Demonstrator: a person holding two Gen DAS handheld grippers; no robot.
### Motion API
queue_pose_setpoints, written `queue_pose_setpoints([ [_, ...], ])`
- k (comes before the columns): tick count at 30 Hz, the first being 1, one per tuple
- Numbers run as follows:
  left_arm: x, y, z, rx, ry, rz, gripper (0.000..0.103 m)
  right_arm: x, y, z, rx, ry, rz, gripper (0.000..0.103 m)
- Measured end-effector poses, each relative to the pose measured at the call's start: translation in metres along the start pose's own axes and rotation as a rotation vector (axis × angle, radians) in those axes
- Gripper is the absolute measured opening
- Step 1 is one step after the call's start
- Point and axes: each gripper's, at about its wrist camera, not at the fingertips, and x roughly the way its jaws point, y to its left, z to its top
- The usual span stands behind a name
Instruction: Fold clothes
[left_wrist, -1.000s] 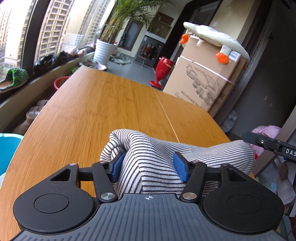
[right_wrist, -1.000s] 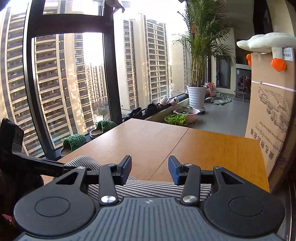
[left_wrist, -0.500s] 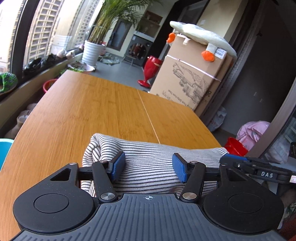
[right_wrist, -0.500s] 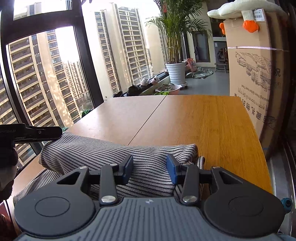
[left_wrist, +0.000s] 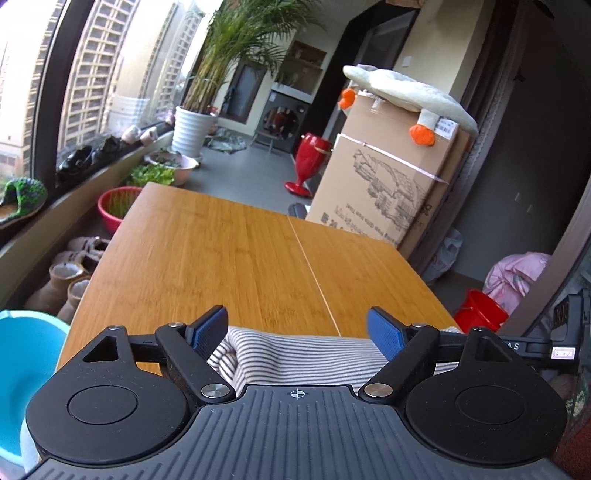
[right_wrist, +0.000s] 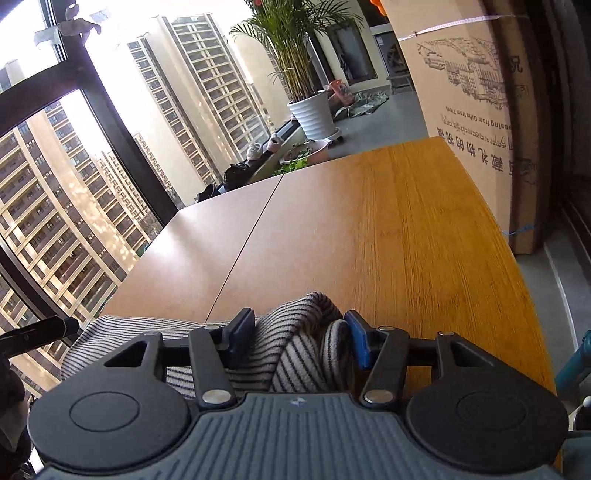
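The left gripper (left_wrist: 297, 328), jaws spread, hovers over a striped garment (left_wrist: 295, 354) at the wooden table's (left_wrist: 240, 251) near edge. The right gripper (right_wrist: 299, 336) pinches a bunched fold (right_wrist: 306, 343); bare tabletop stretches beyond.

Between my left gripper (left_wrist: 297, 326) fingers, soft knitted cloth is showing: the striped garment (left_wrist: 295, 356), matt and finely ribbed, lying just below the blue, finely grooved pads (left_wrist: 384, 334). My gripper body is looking like matt black plastic with a ridged grey cover and small shiny metal pivot pins. Ahead of it the worktop (left_wrist: 240, 258) is showing smooth, satin wood with a straight grain. Inside my right gripper (right_wrist: 299, 334) the same cloth is bunching into thick, fuzzy folds. Beyond, to the right, the box (right_wrist: 476, 92) is looking like plain matt cardboard.
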Motion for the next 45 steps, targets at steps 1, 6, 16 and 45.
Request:
queue_pose_setpoints([
  [1,0.007,0.006,0.003,-0.019,0.027,0.019,0.088,-0.002,0.000,0.000,-0.005,-0.002,0.001,0.051],
  [6,0.046,0.024,-0.005,-0.086,0.192,-0.006,0.070,-0.005,0.000,0.002,-0.026,-0.004,0.012,0.045],
  [16,0.072,0.032,0.013,-0.091,0.099,-0.002,0.036,0.008,0.003,0.034,-0.106,-0.055,-0.007,0.025],
  [45,0.074,-0.014,0.009,0.072,-0.011,0.047,0.042,-0.033,0.016,-0.005,-0.199,-0.142,-0.086,0.030],
])
